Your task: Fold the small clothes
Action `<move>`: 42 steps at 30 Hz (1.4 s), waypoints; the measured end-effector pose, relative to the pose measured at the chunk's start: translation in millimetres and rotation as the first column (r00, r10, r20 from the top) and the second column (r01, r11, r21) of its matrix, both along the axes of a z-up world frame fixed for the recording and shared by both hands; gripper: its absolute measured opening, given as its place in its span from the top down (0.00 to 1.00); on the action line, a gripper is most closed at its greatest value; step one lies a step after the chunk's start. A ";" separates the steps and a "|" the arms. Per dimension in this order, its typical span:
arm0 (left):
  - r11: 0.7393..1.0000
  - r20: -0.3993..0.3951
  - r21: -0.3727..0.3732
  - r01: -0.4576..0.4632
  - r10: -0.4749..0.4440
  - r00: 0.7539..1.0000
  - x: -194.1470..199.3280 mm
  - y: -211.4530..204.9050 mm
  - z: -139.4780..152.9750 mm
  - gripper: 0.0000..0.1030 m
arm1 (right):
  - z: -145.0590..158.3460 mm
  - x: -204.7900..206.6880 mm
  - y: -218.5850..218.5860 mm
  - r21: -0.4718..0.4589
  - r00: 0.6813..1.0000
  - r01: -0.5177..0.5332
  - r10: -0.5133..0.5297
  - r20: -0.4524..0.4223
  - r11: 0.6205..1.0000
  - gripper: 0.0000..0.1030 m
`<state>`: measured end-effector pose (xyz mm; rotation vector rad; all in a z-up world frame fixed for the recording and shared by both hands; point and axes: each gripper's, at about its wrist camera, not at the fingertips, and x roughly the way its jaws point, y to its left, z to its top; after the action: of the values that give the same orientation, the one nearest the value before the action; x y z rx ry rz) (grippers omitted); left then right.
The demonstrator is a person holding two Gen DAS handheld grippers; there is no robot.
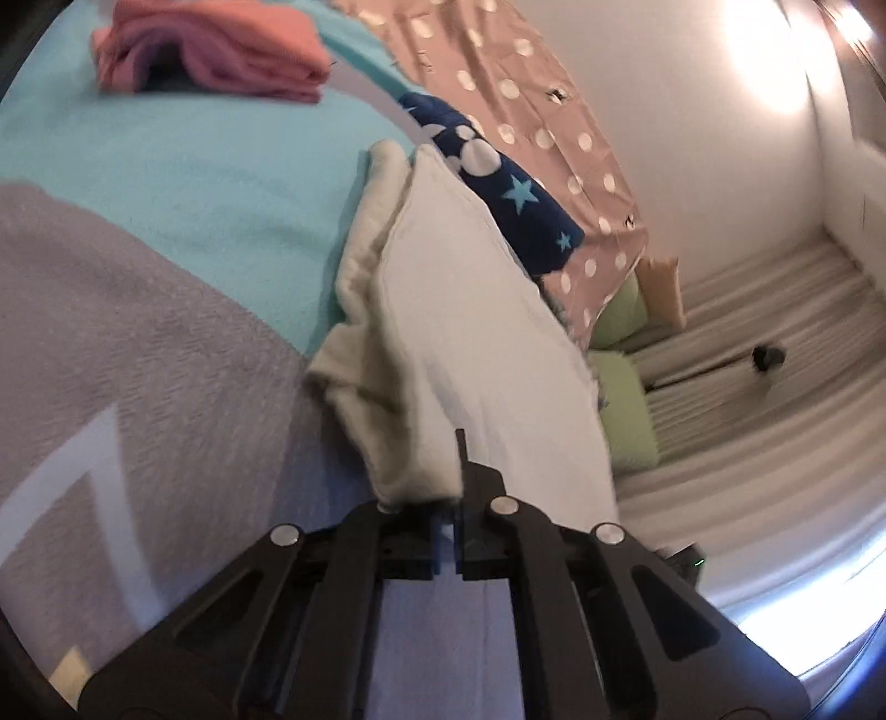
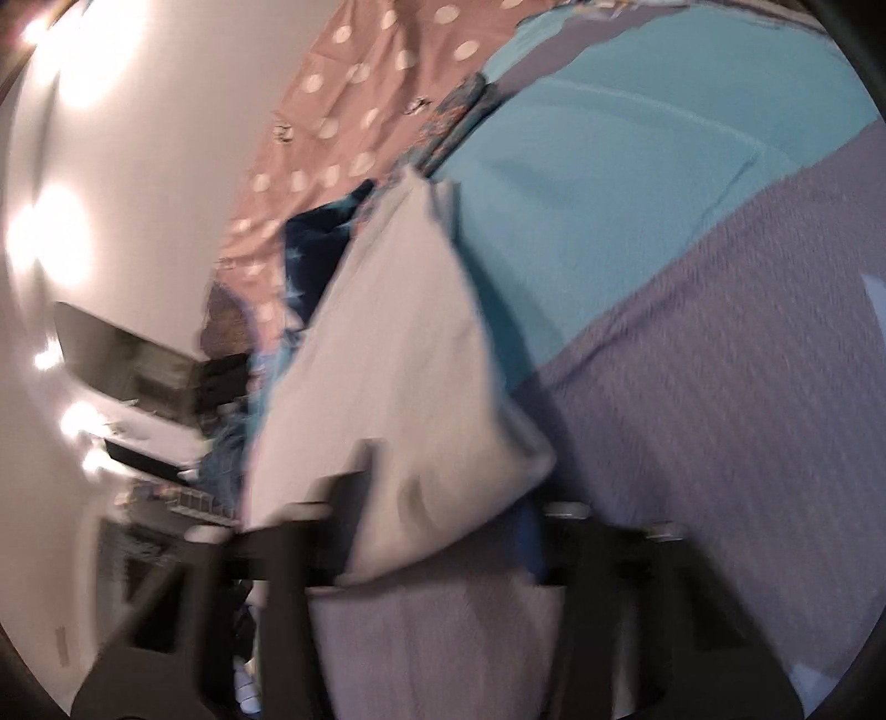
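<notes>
A small white garment [image 1: 465,332] hangs stretched between my two grippers above the bed. My left gripper [image 1: 451,493] is shut on its near edge, with cream folds bunched beside the fingers. In the right wrist view the same white garment [image 2: 398,354] runs from my right gripper [image 2: 443,526], which is shut on its lower edge. That view is blurred by motion. A folded pink garment [image 1: 221,50] lies on the blanket at the far left.
The bed is covered by a turquoise and grey blanket [image 1: 183,183]. A pink polka-dot cloth [image 1: 531,111] and a navy star-print cloth [image 1: 515,194] lie along the wall side. Green cushions [image 1: 626,426] sit by the striped surface on the right.
</notes>
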<state>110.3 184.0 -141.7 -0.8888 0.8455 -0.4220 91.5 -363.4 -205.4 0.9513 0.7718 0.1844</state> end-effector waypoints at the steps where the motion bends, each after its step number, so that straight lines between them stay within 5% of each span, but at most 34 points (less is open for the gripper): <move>1: 1.000 0.012 -0.003 -0.001 0.001 1.000 0.0 -0.8 3.5 0.98 | 3.6 -2.1 -1.6 0.022 1.000 0.013 -0.014 0.007 1.000 0.98; 8: 0.990 0.153 0.090 0.106 -0.119 0.981 -53.3 -5.1 68.0 0.98 | 63.3 -53.1 -22.4 -0.010 0.988 -0.004 0.006 0.151 1.000 0.98; 10: 0.979 0.140 0.127 0.161 -0.178 0.974 -75.0 -8.0 70.4 0.98 | 64.3 -73.6 -28.0 -0.054 0.992 -0.019 0.025 0.124 0.998 0.98; 13: 0.955 0.074 0.205 0.213 -0.232 0.970 -101.1 -13.1 53.5 0.97 | 32.1 -97.6 -31.2 -0.168 0.998 -0.034 0.027 -0.048 0.985 0.98; 15: 0.945 0.006 0.261 0.198 -0.206 0.979 -112.9 -9.1 36.7 0.91 | 8.9 -106.2 -36.0 -0.247 0.989 -0.015 -0.022 -0.147 0.969 0.89; 18: 0.952 -0.019 0.295 0.082 -0.079 0.997 -124.6 14.5 32.6 0.79 | 9.4 -114.8 -48.7 -0.244 0.986 0.058 -0.094 -0.138 0.968 0.85; 20: 0.940 0.030 0.341 0.014 -0.026 0.999 -123.9 23.2 47.2 0.74 | 29.3 -112.5 -46.9 -0.331 0.987 0.096 -0.132 -0.088 0.939 0.81; 25: 0.924 0.194 0.379 -0.037 -0.041 0.980 -94.3 30.3 90.4 0.65 | 69.7 -85.9 6.2 -0.441 0.999 -0.029 0.045 0.025 0.897 0.75; 31: 0.938 0.179 0.340 0.074 -0.142 0.973 -9.1 14.7 91.5 0.63 | 77.0 -52.0 102.9 -0.460 0.941 -0.293 0.337 0.014 0.838 0.70; 34: 0.929 0.122 0.349 0.122 -0.173 0.977 38.1 6.5 79.4 0.59 | 77.2 -41.1 117.2 -0.506 0.938 -0.303 0.346 -0.011 0.807 0.69; 39: 0.895 0.008 0.395 0.209 -0.231 0.973 95.9 -19.3 48.0 0.51 | 80.0 -40.3 80.2 -0.495 0.979 -0.188 0.202 -0.026 0.849 0.68; 40: 0.890 -0.010 0.400 0.216 -0.232 0.973 105.1 -23.3 41.1 0.52 | 80.4 -41.8 72.6 -0.501 0.985 -0.160 0.168 -0.030 0.850 0.68; 42: 0.885 -0.015 0.400 0.238 -0.254 0.967 114.1 -25.9 33.7 0.92 | 82.7 -44.7 61.6 -0.527 0.991 -0.126 0.127 -0.035 0.840 0.68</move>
<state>224.4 158.1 -108.0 -0.3927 0.9718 -0.4635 46.7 -301.8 -122.6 0.3731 0.8273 0.0779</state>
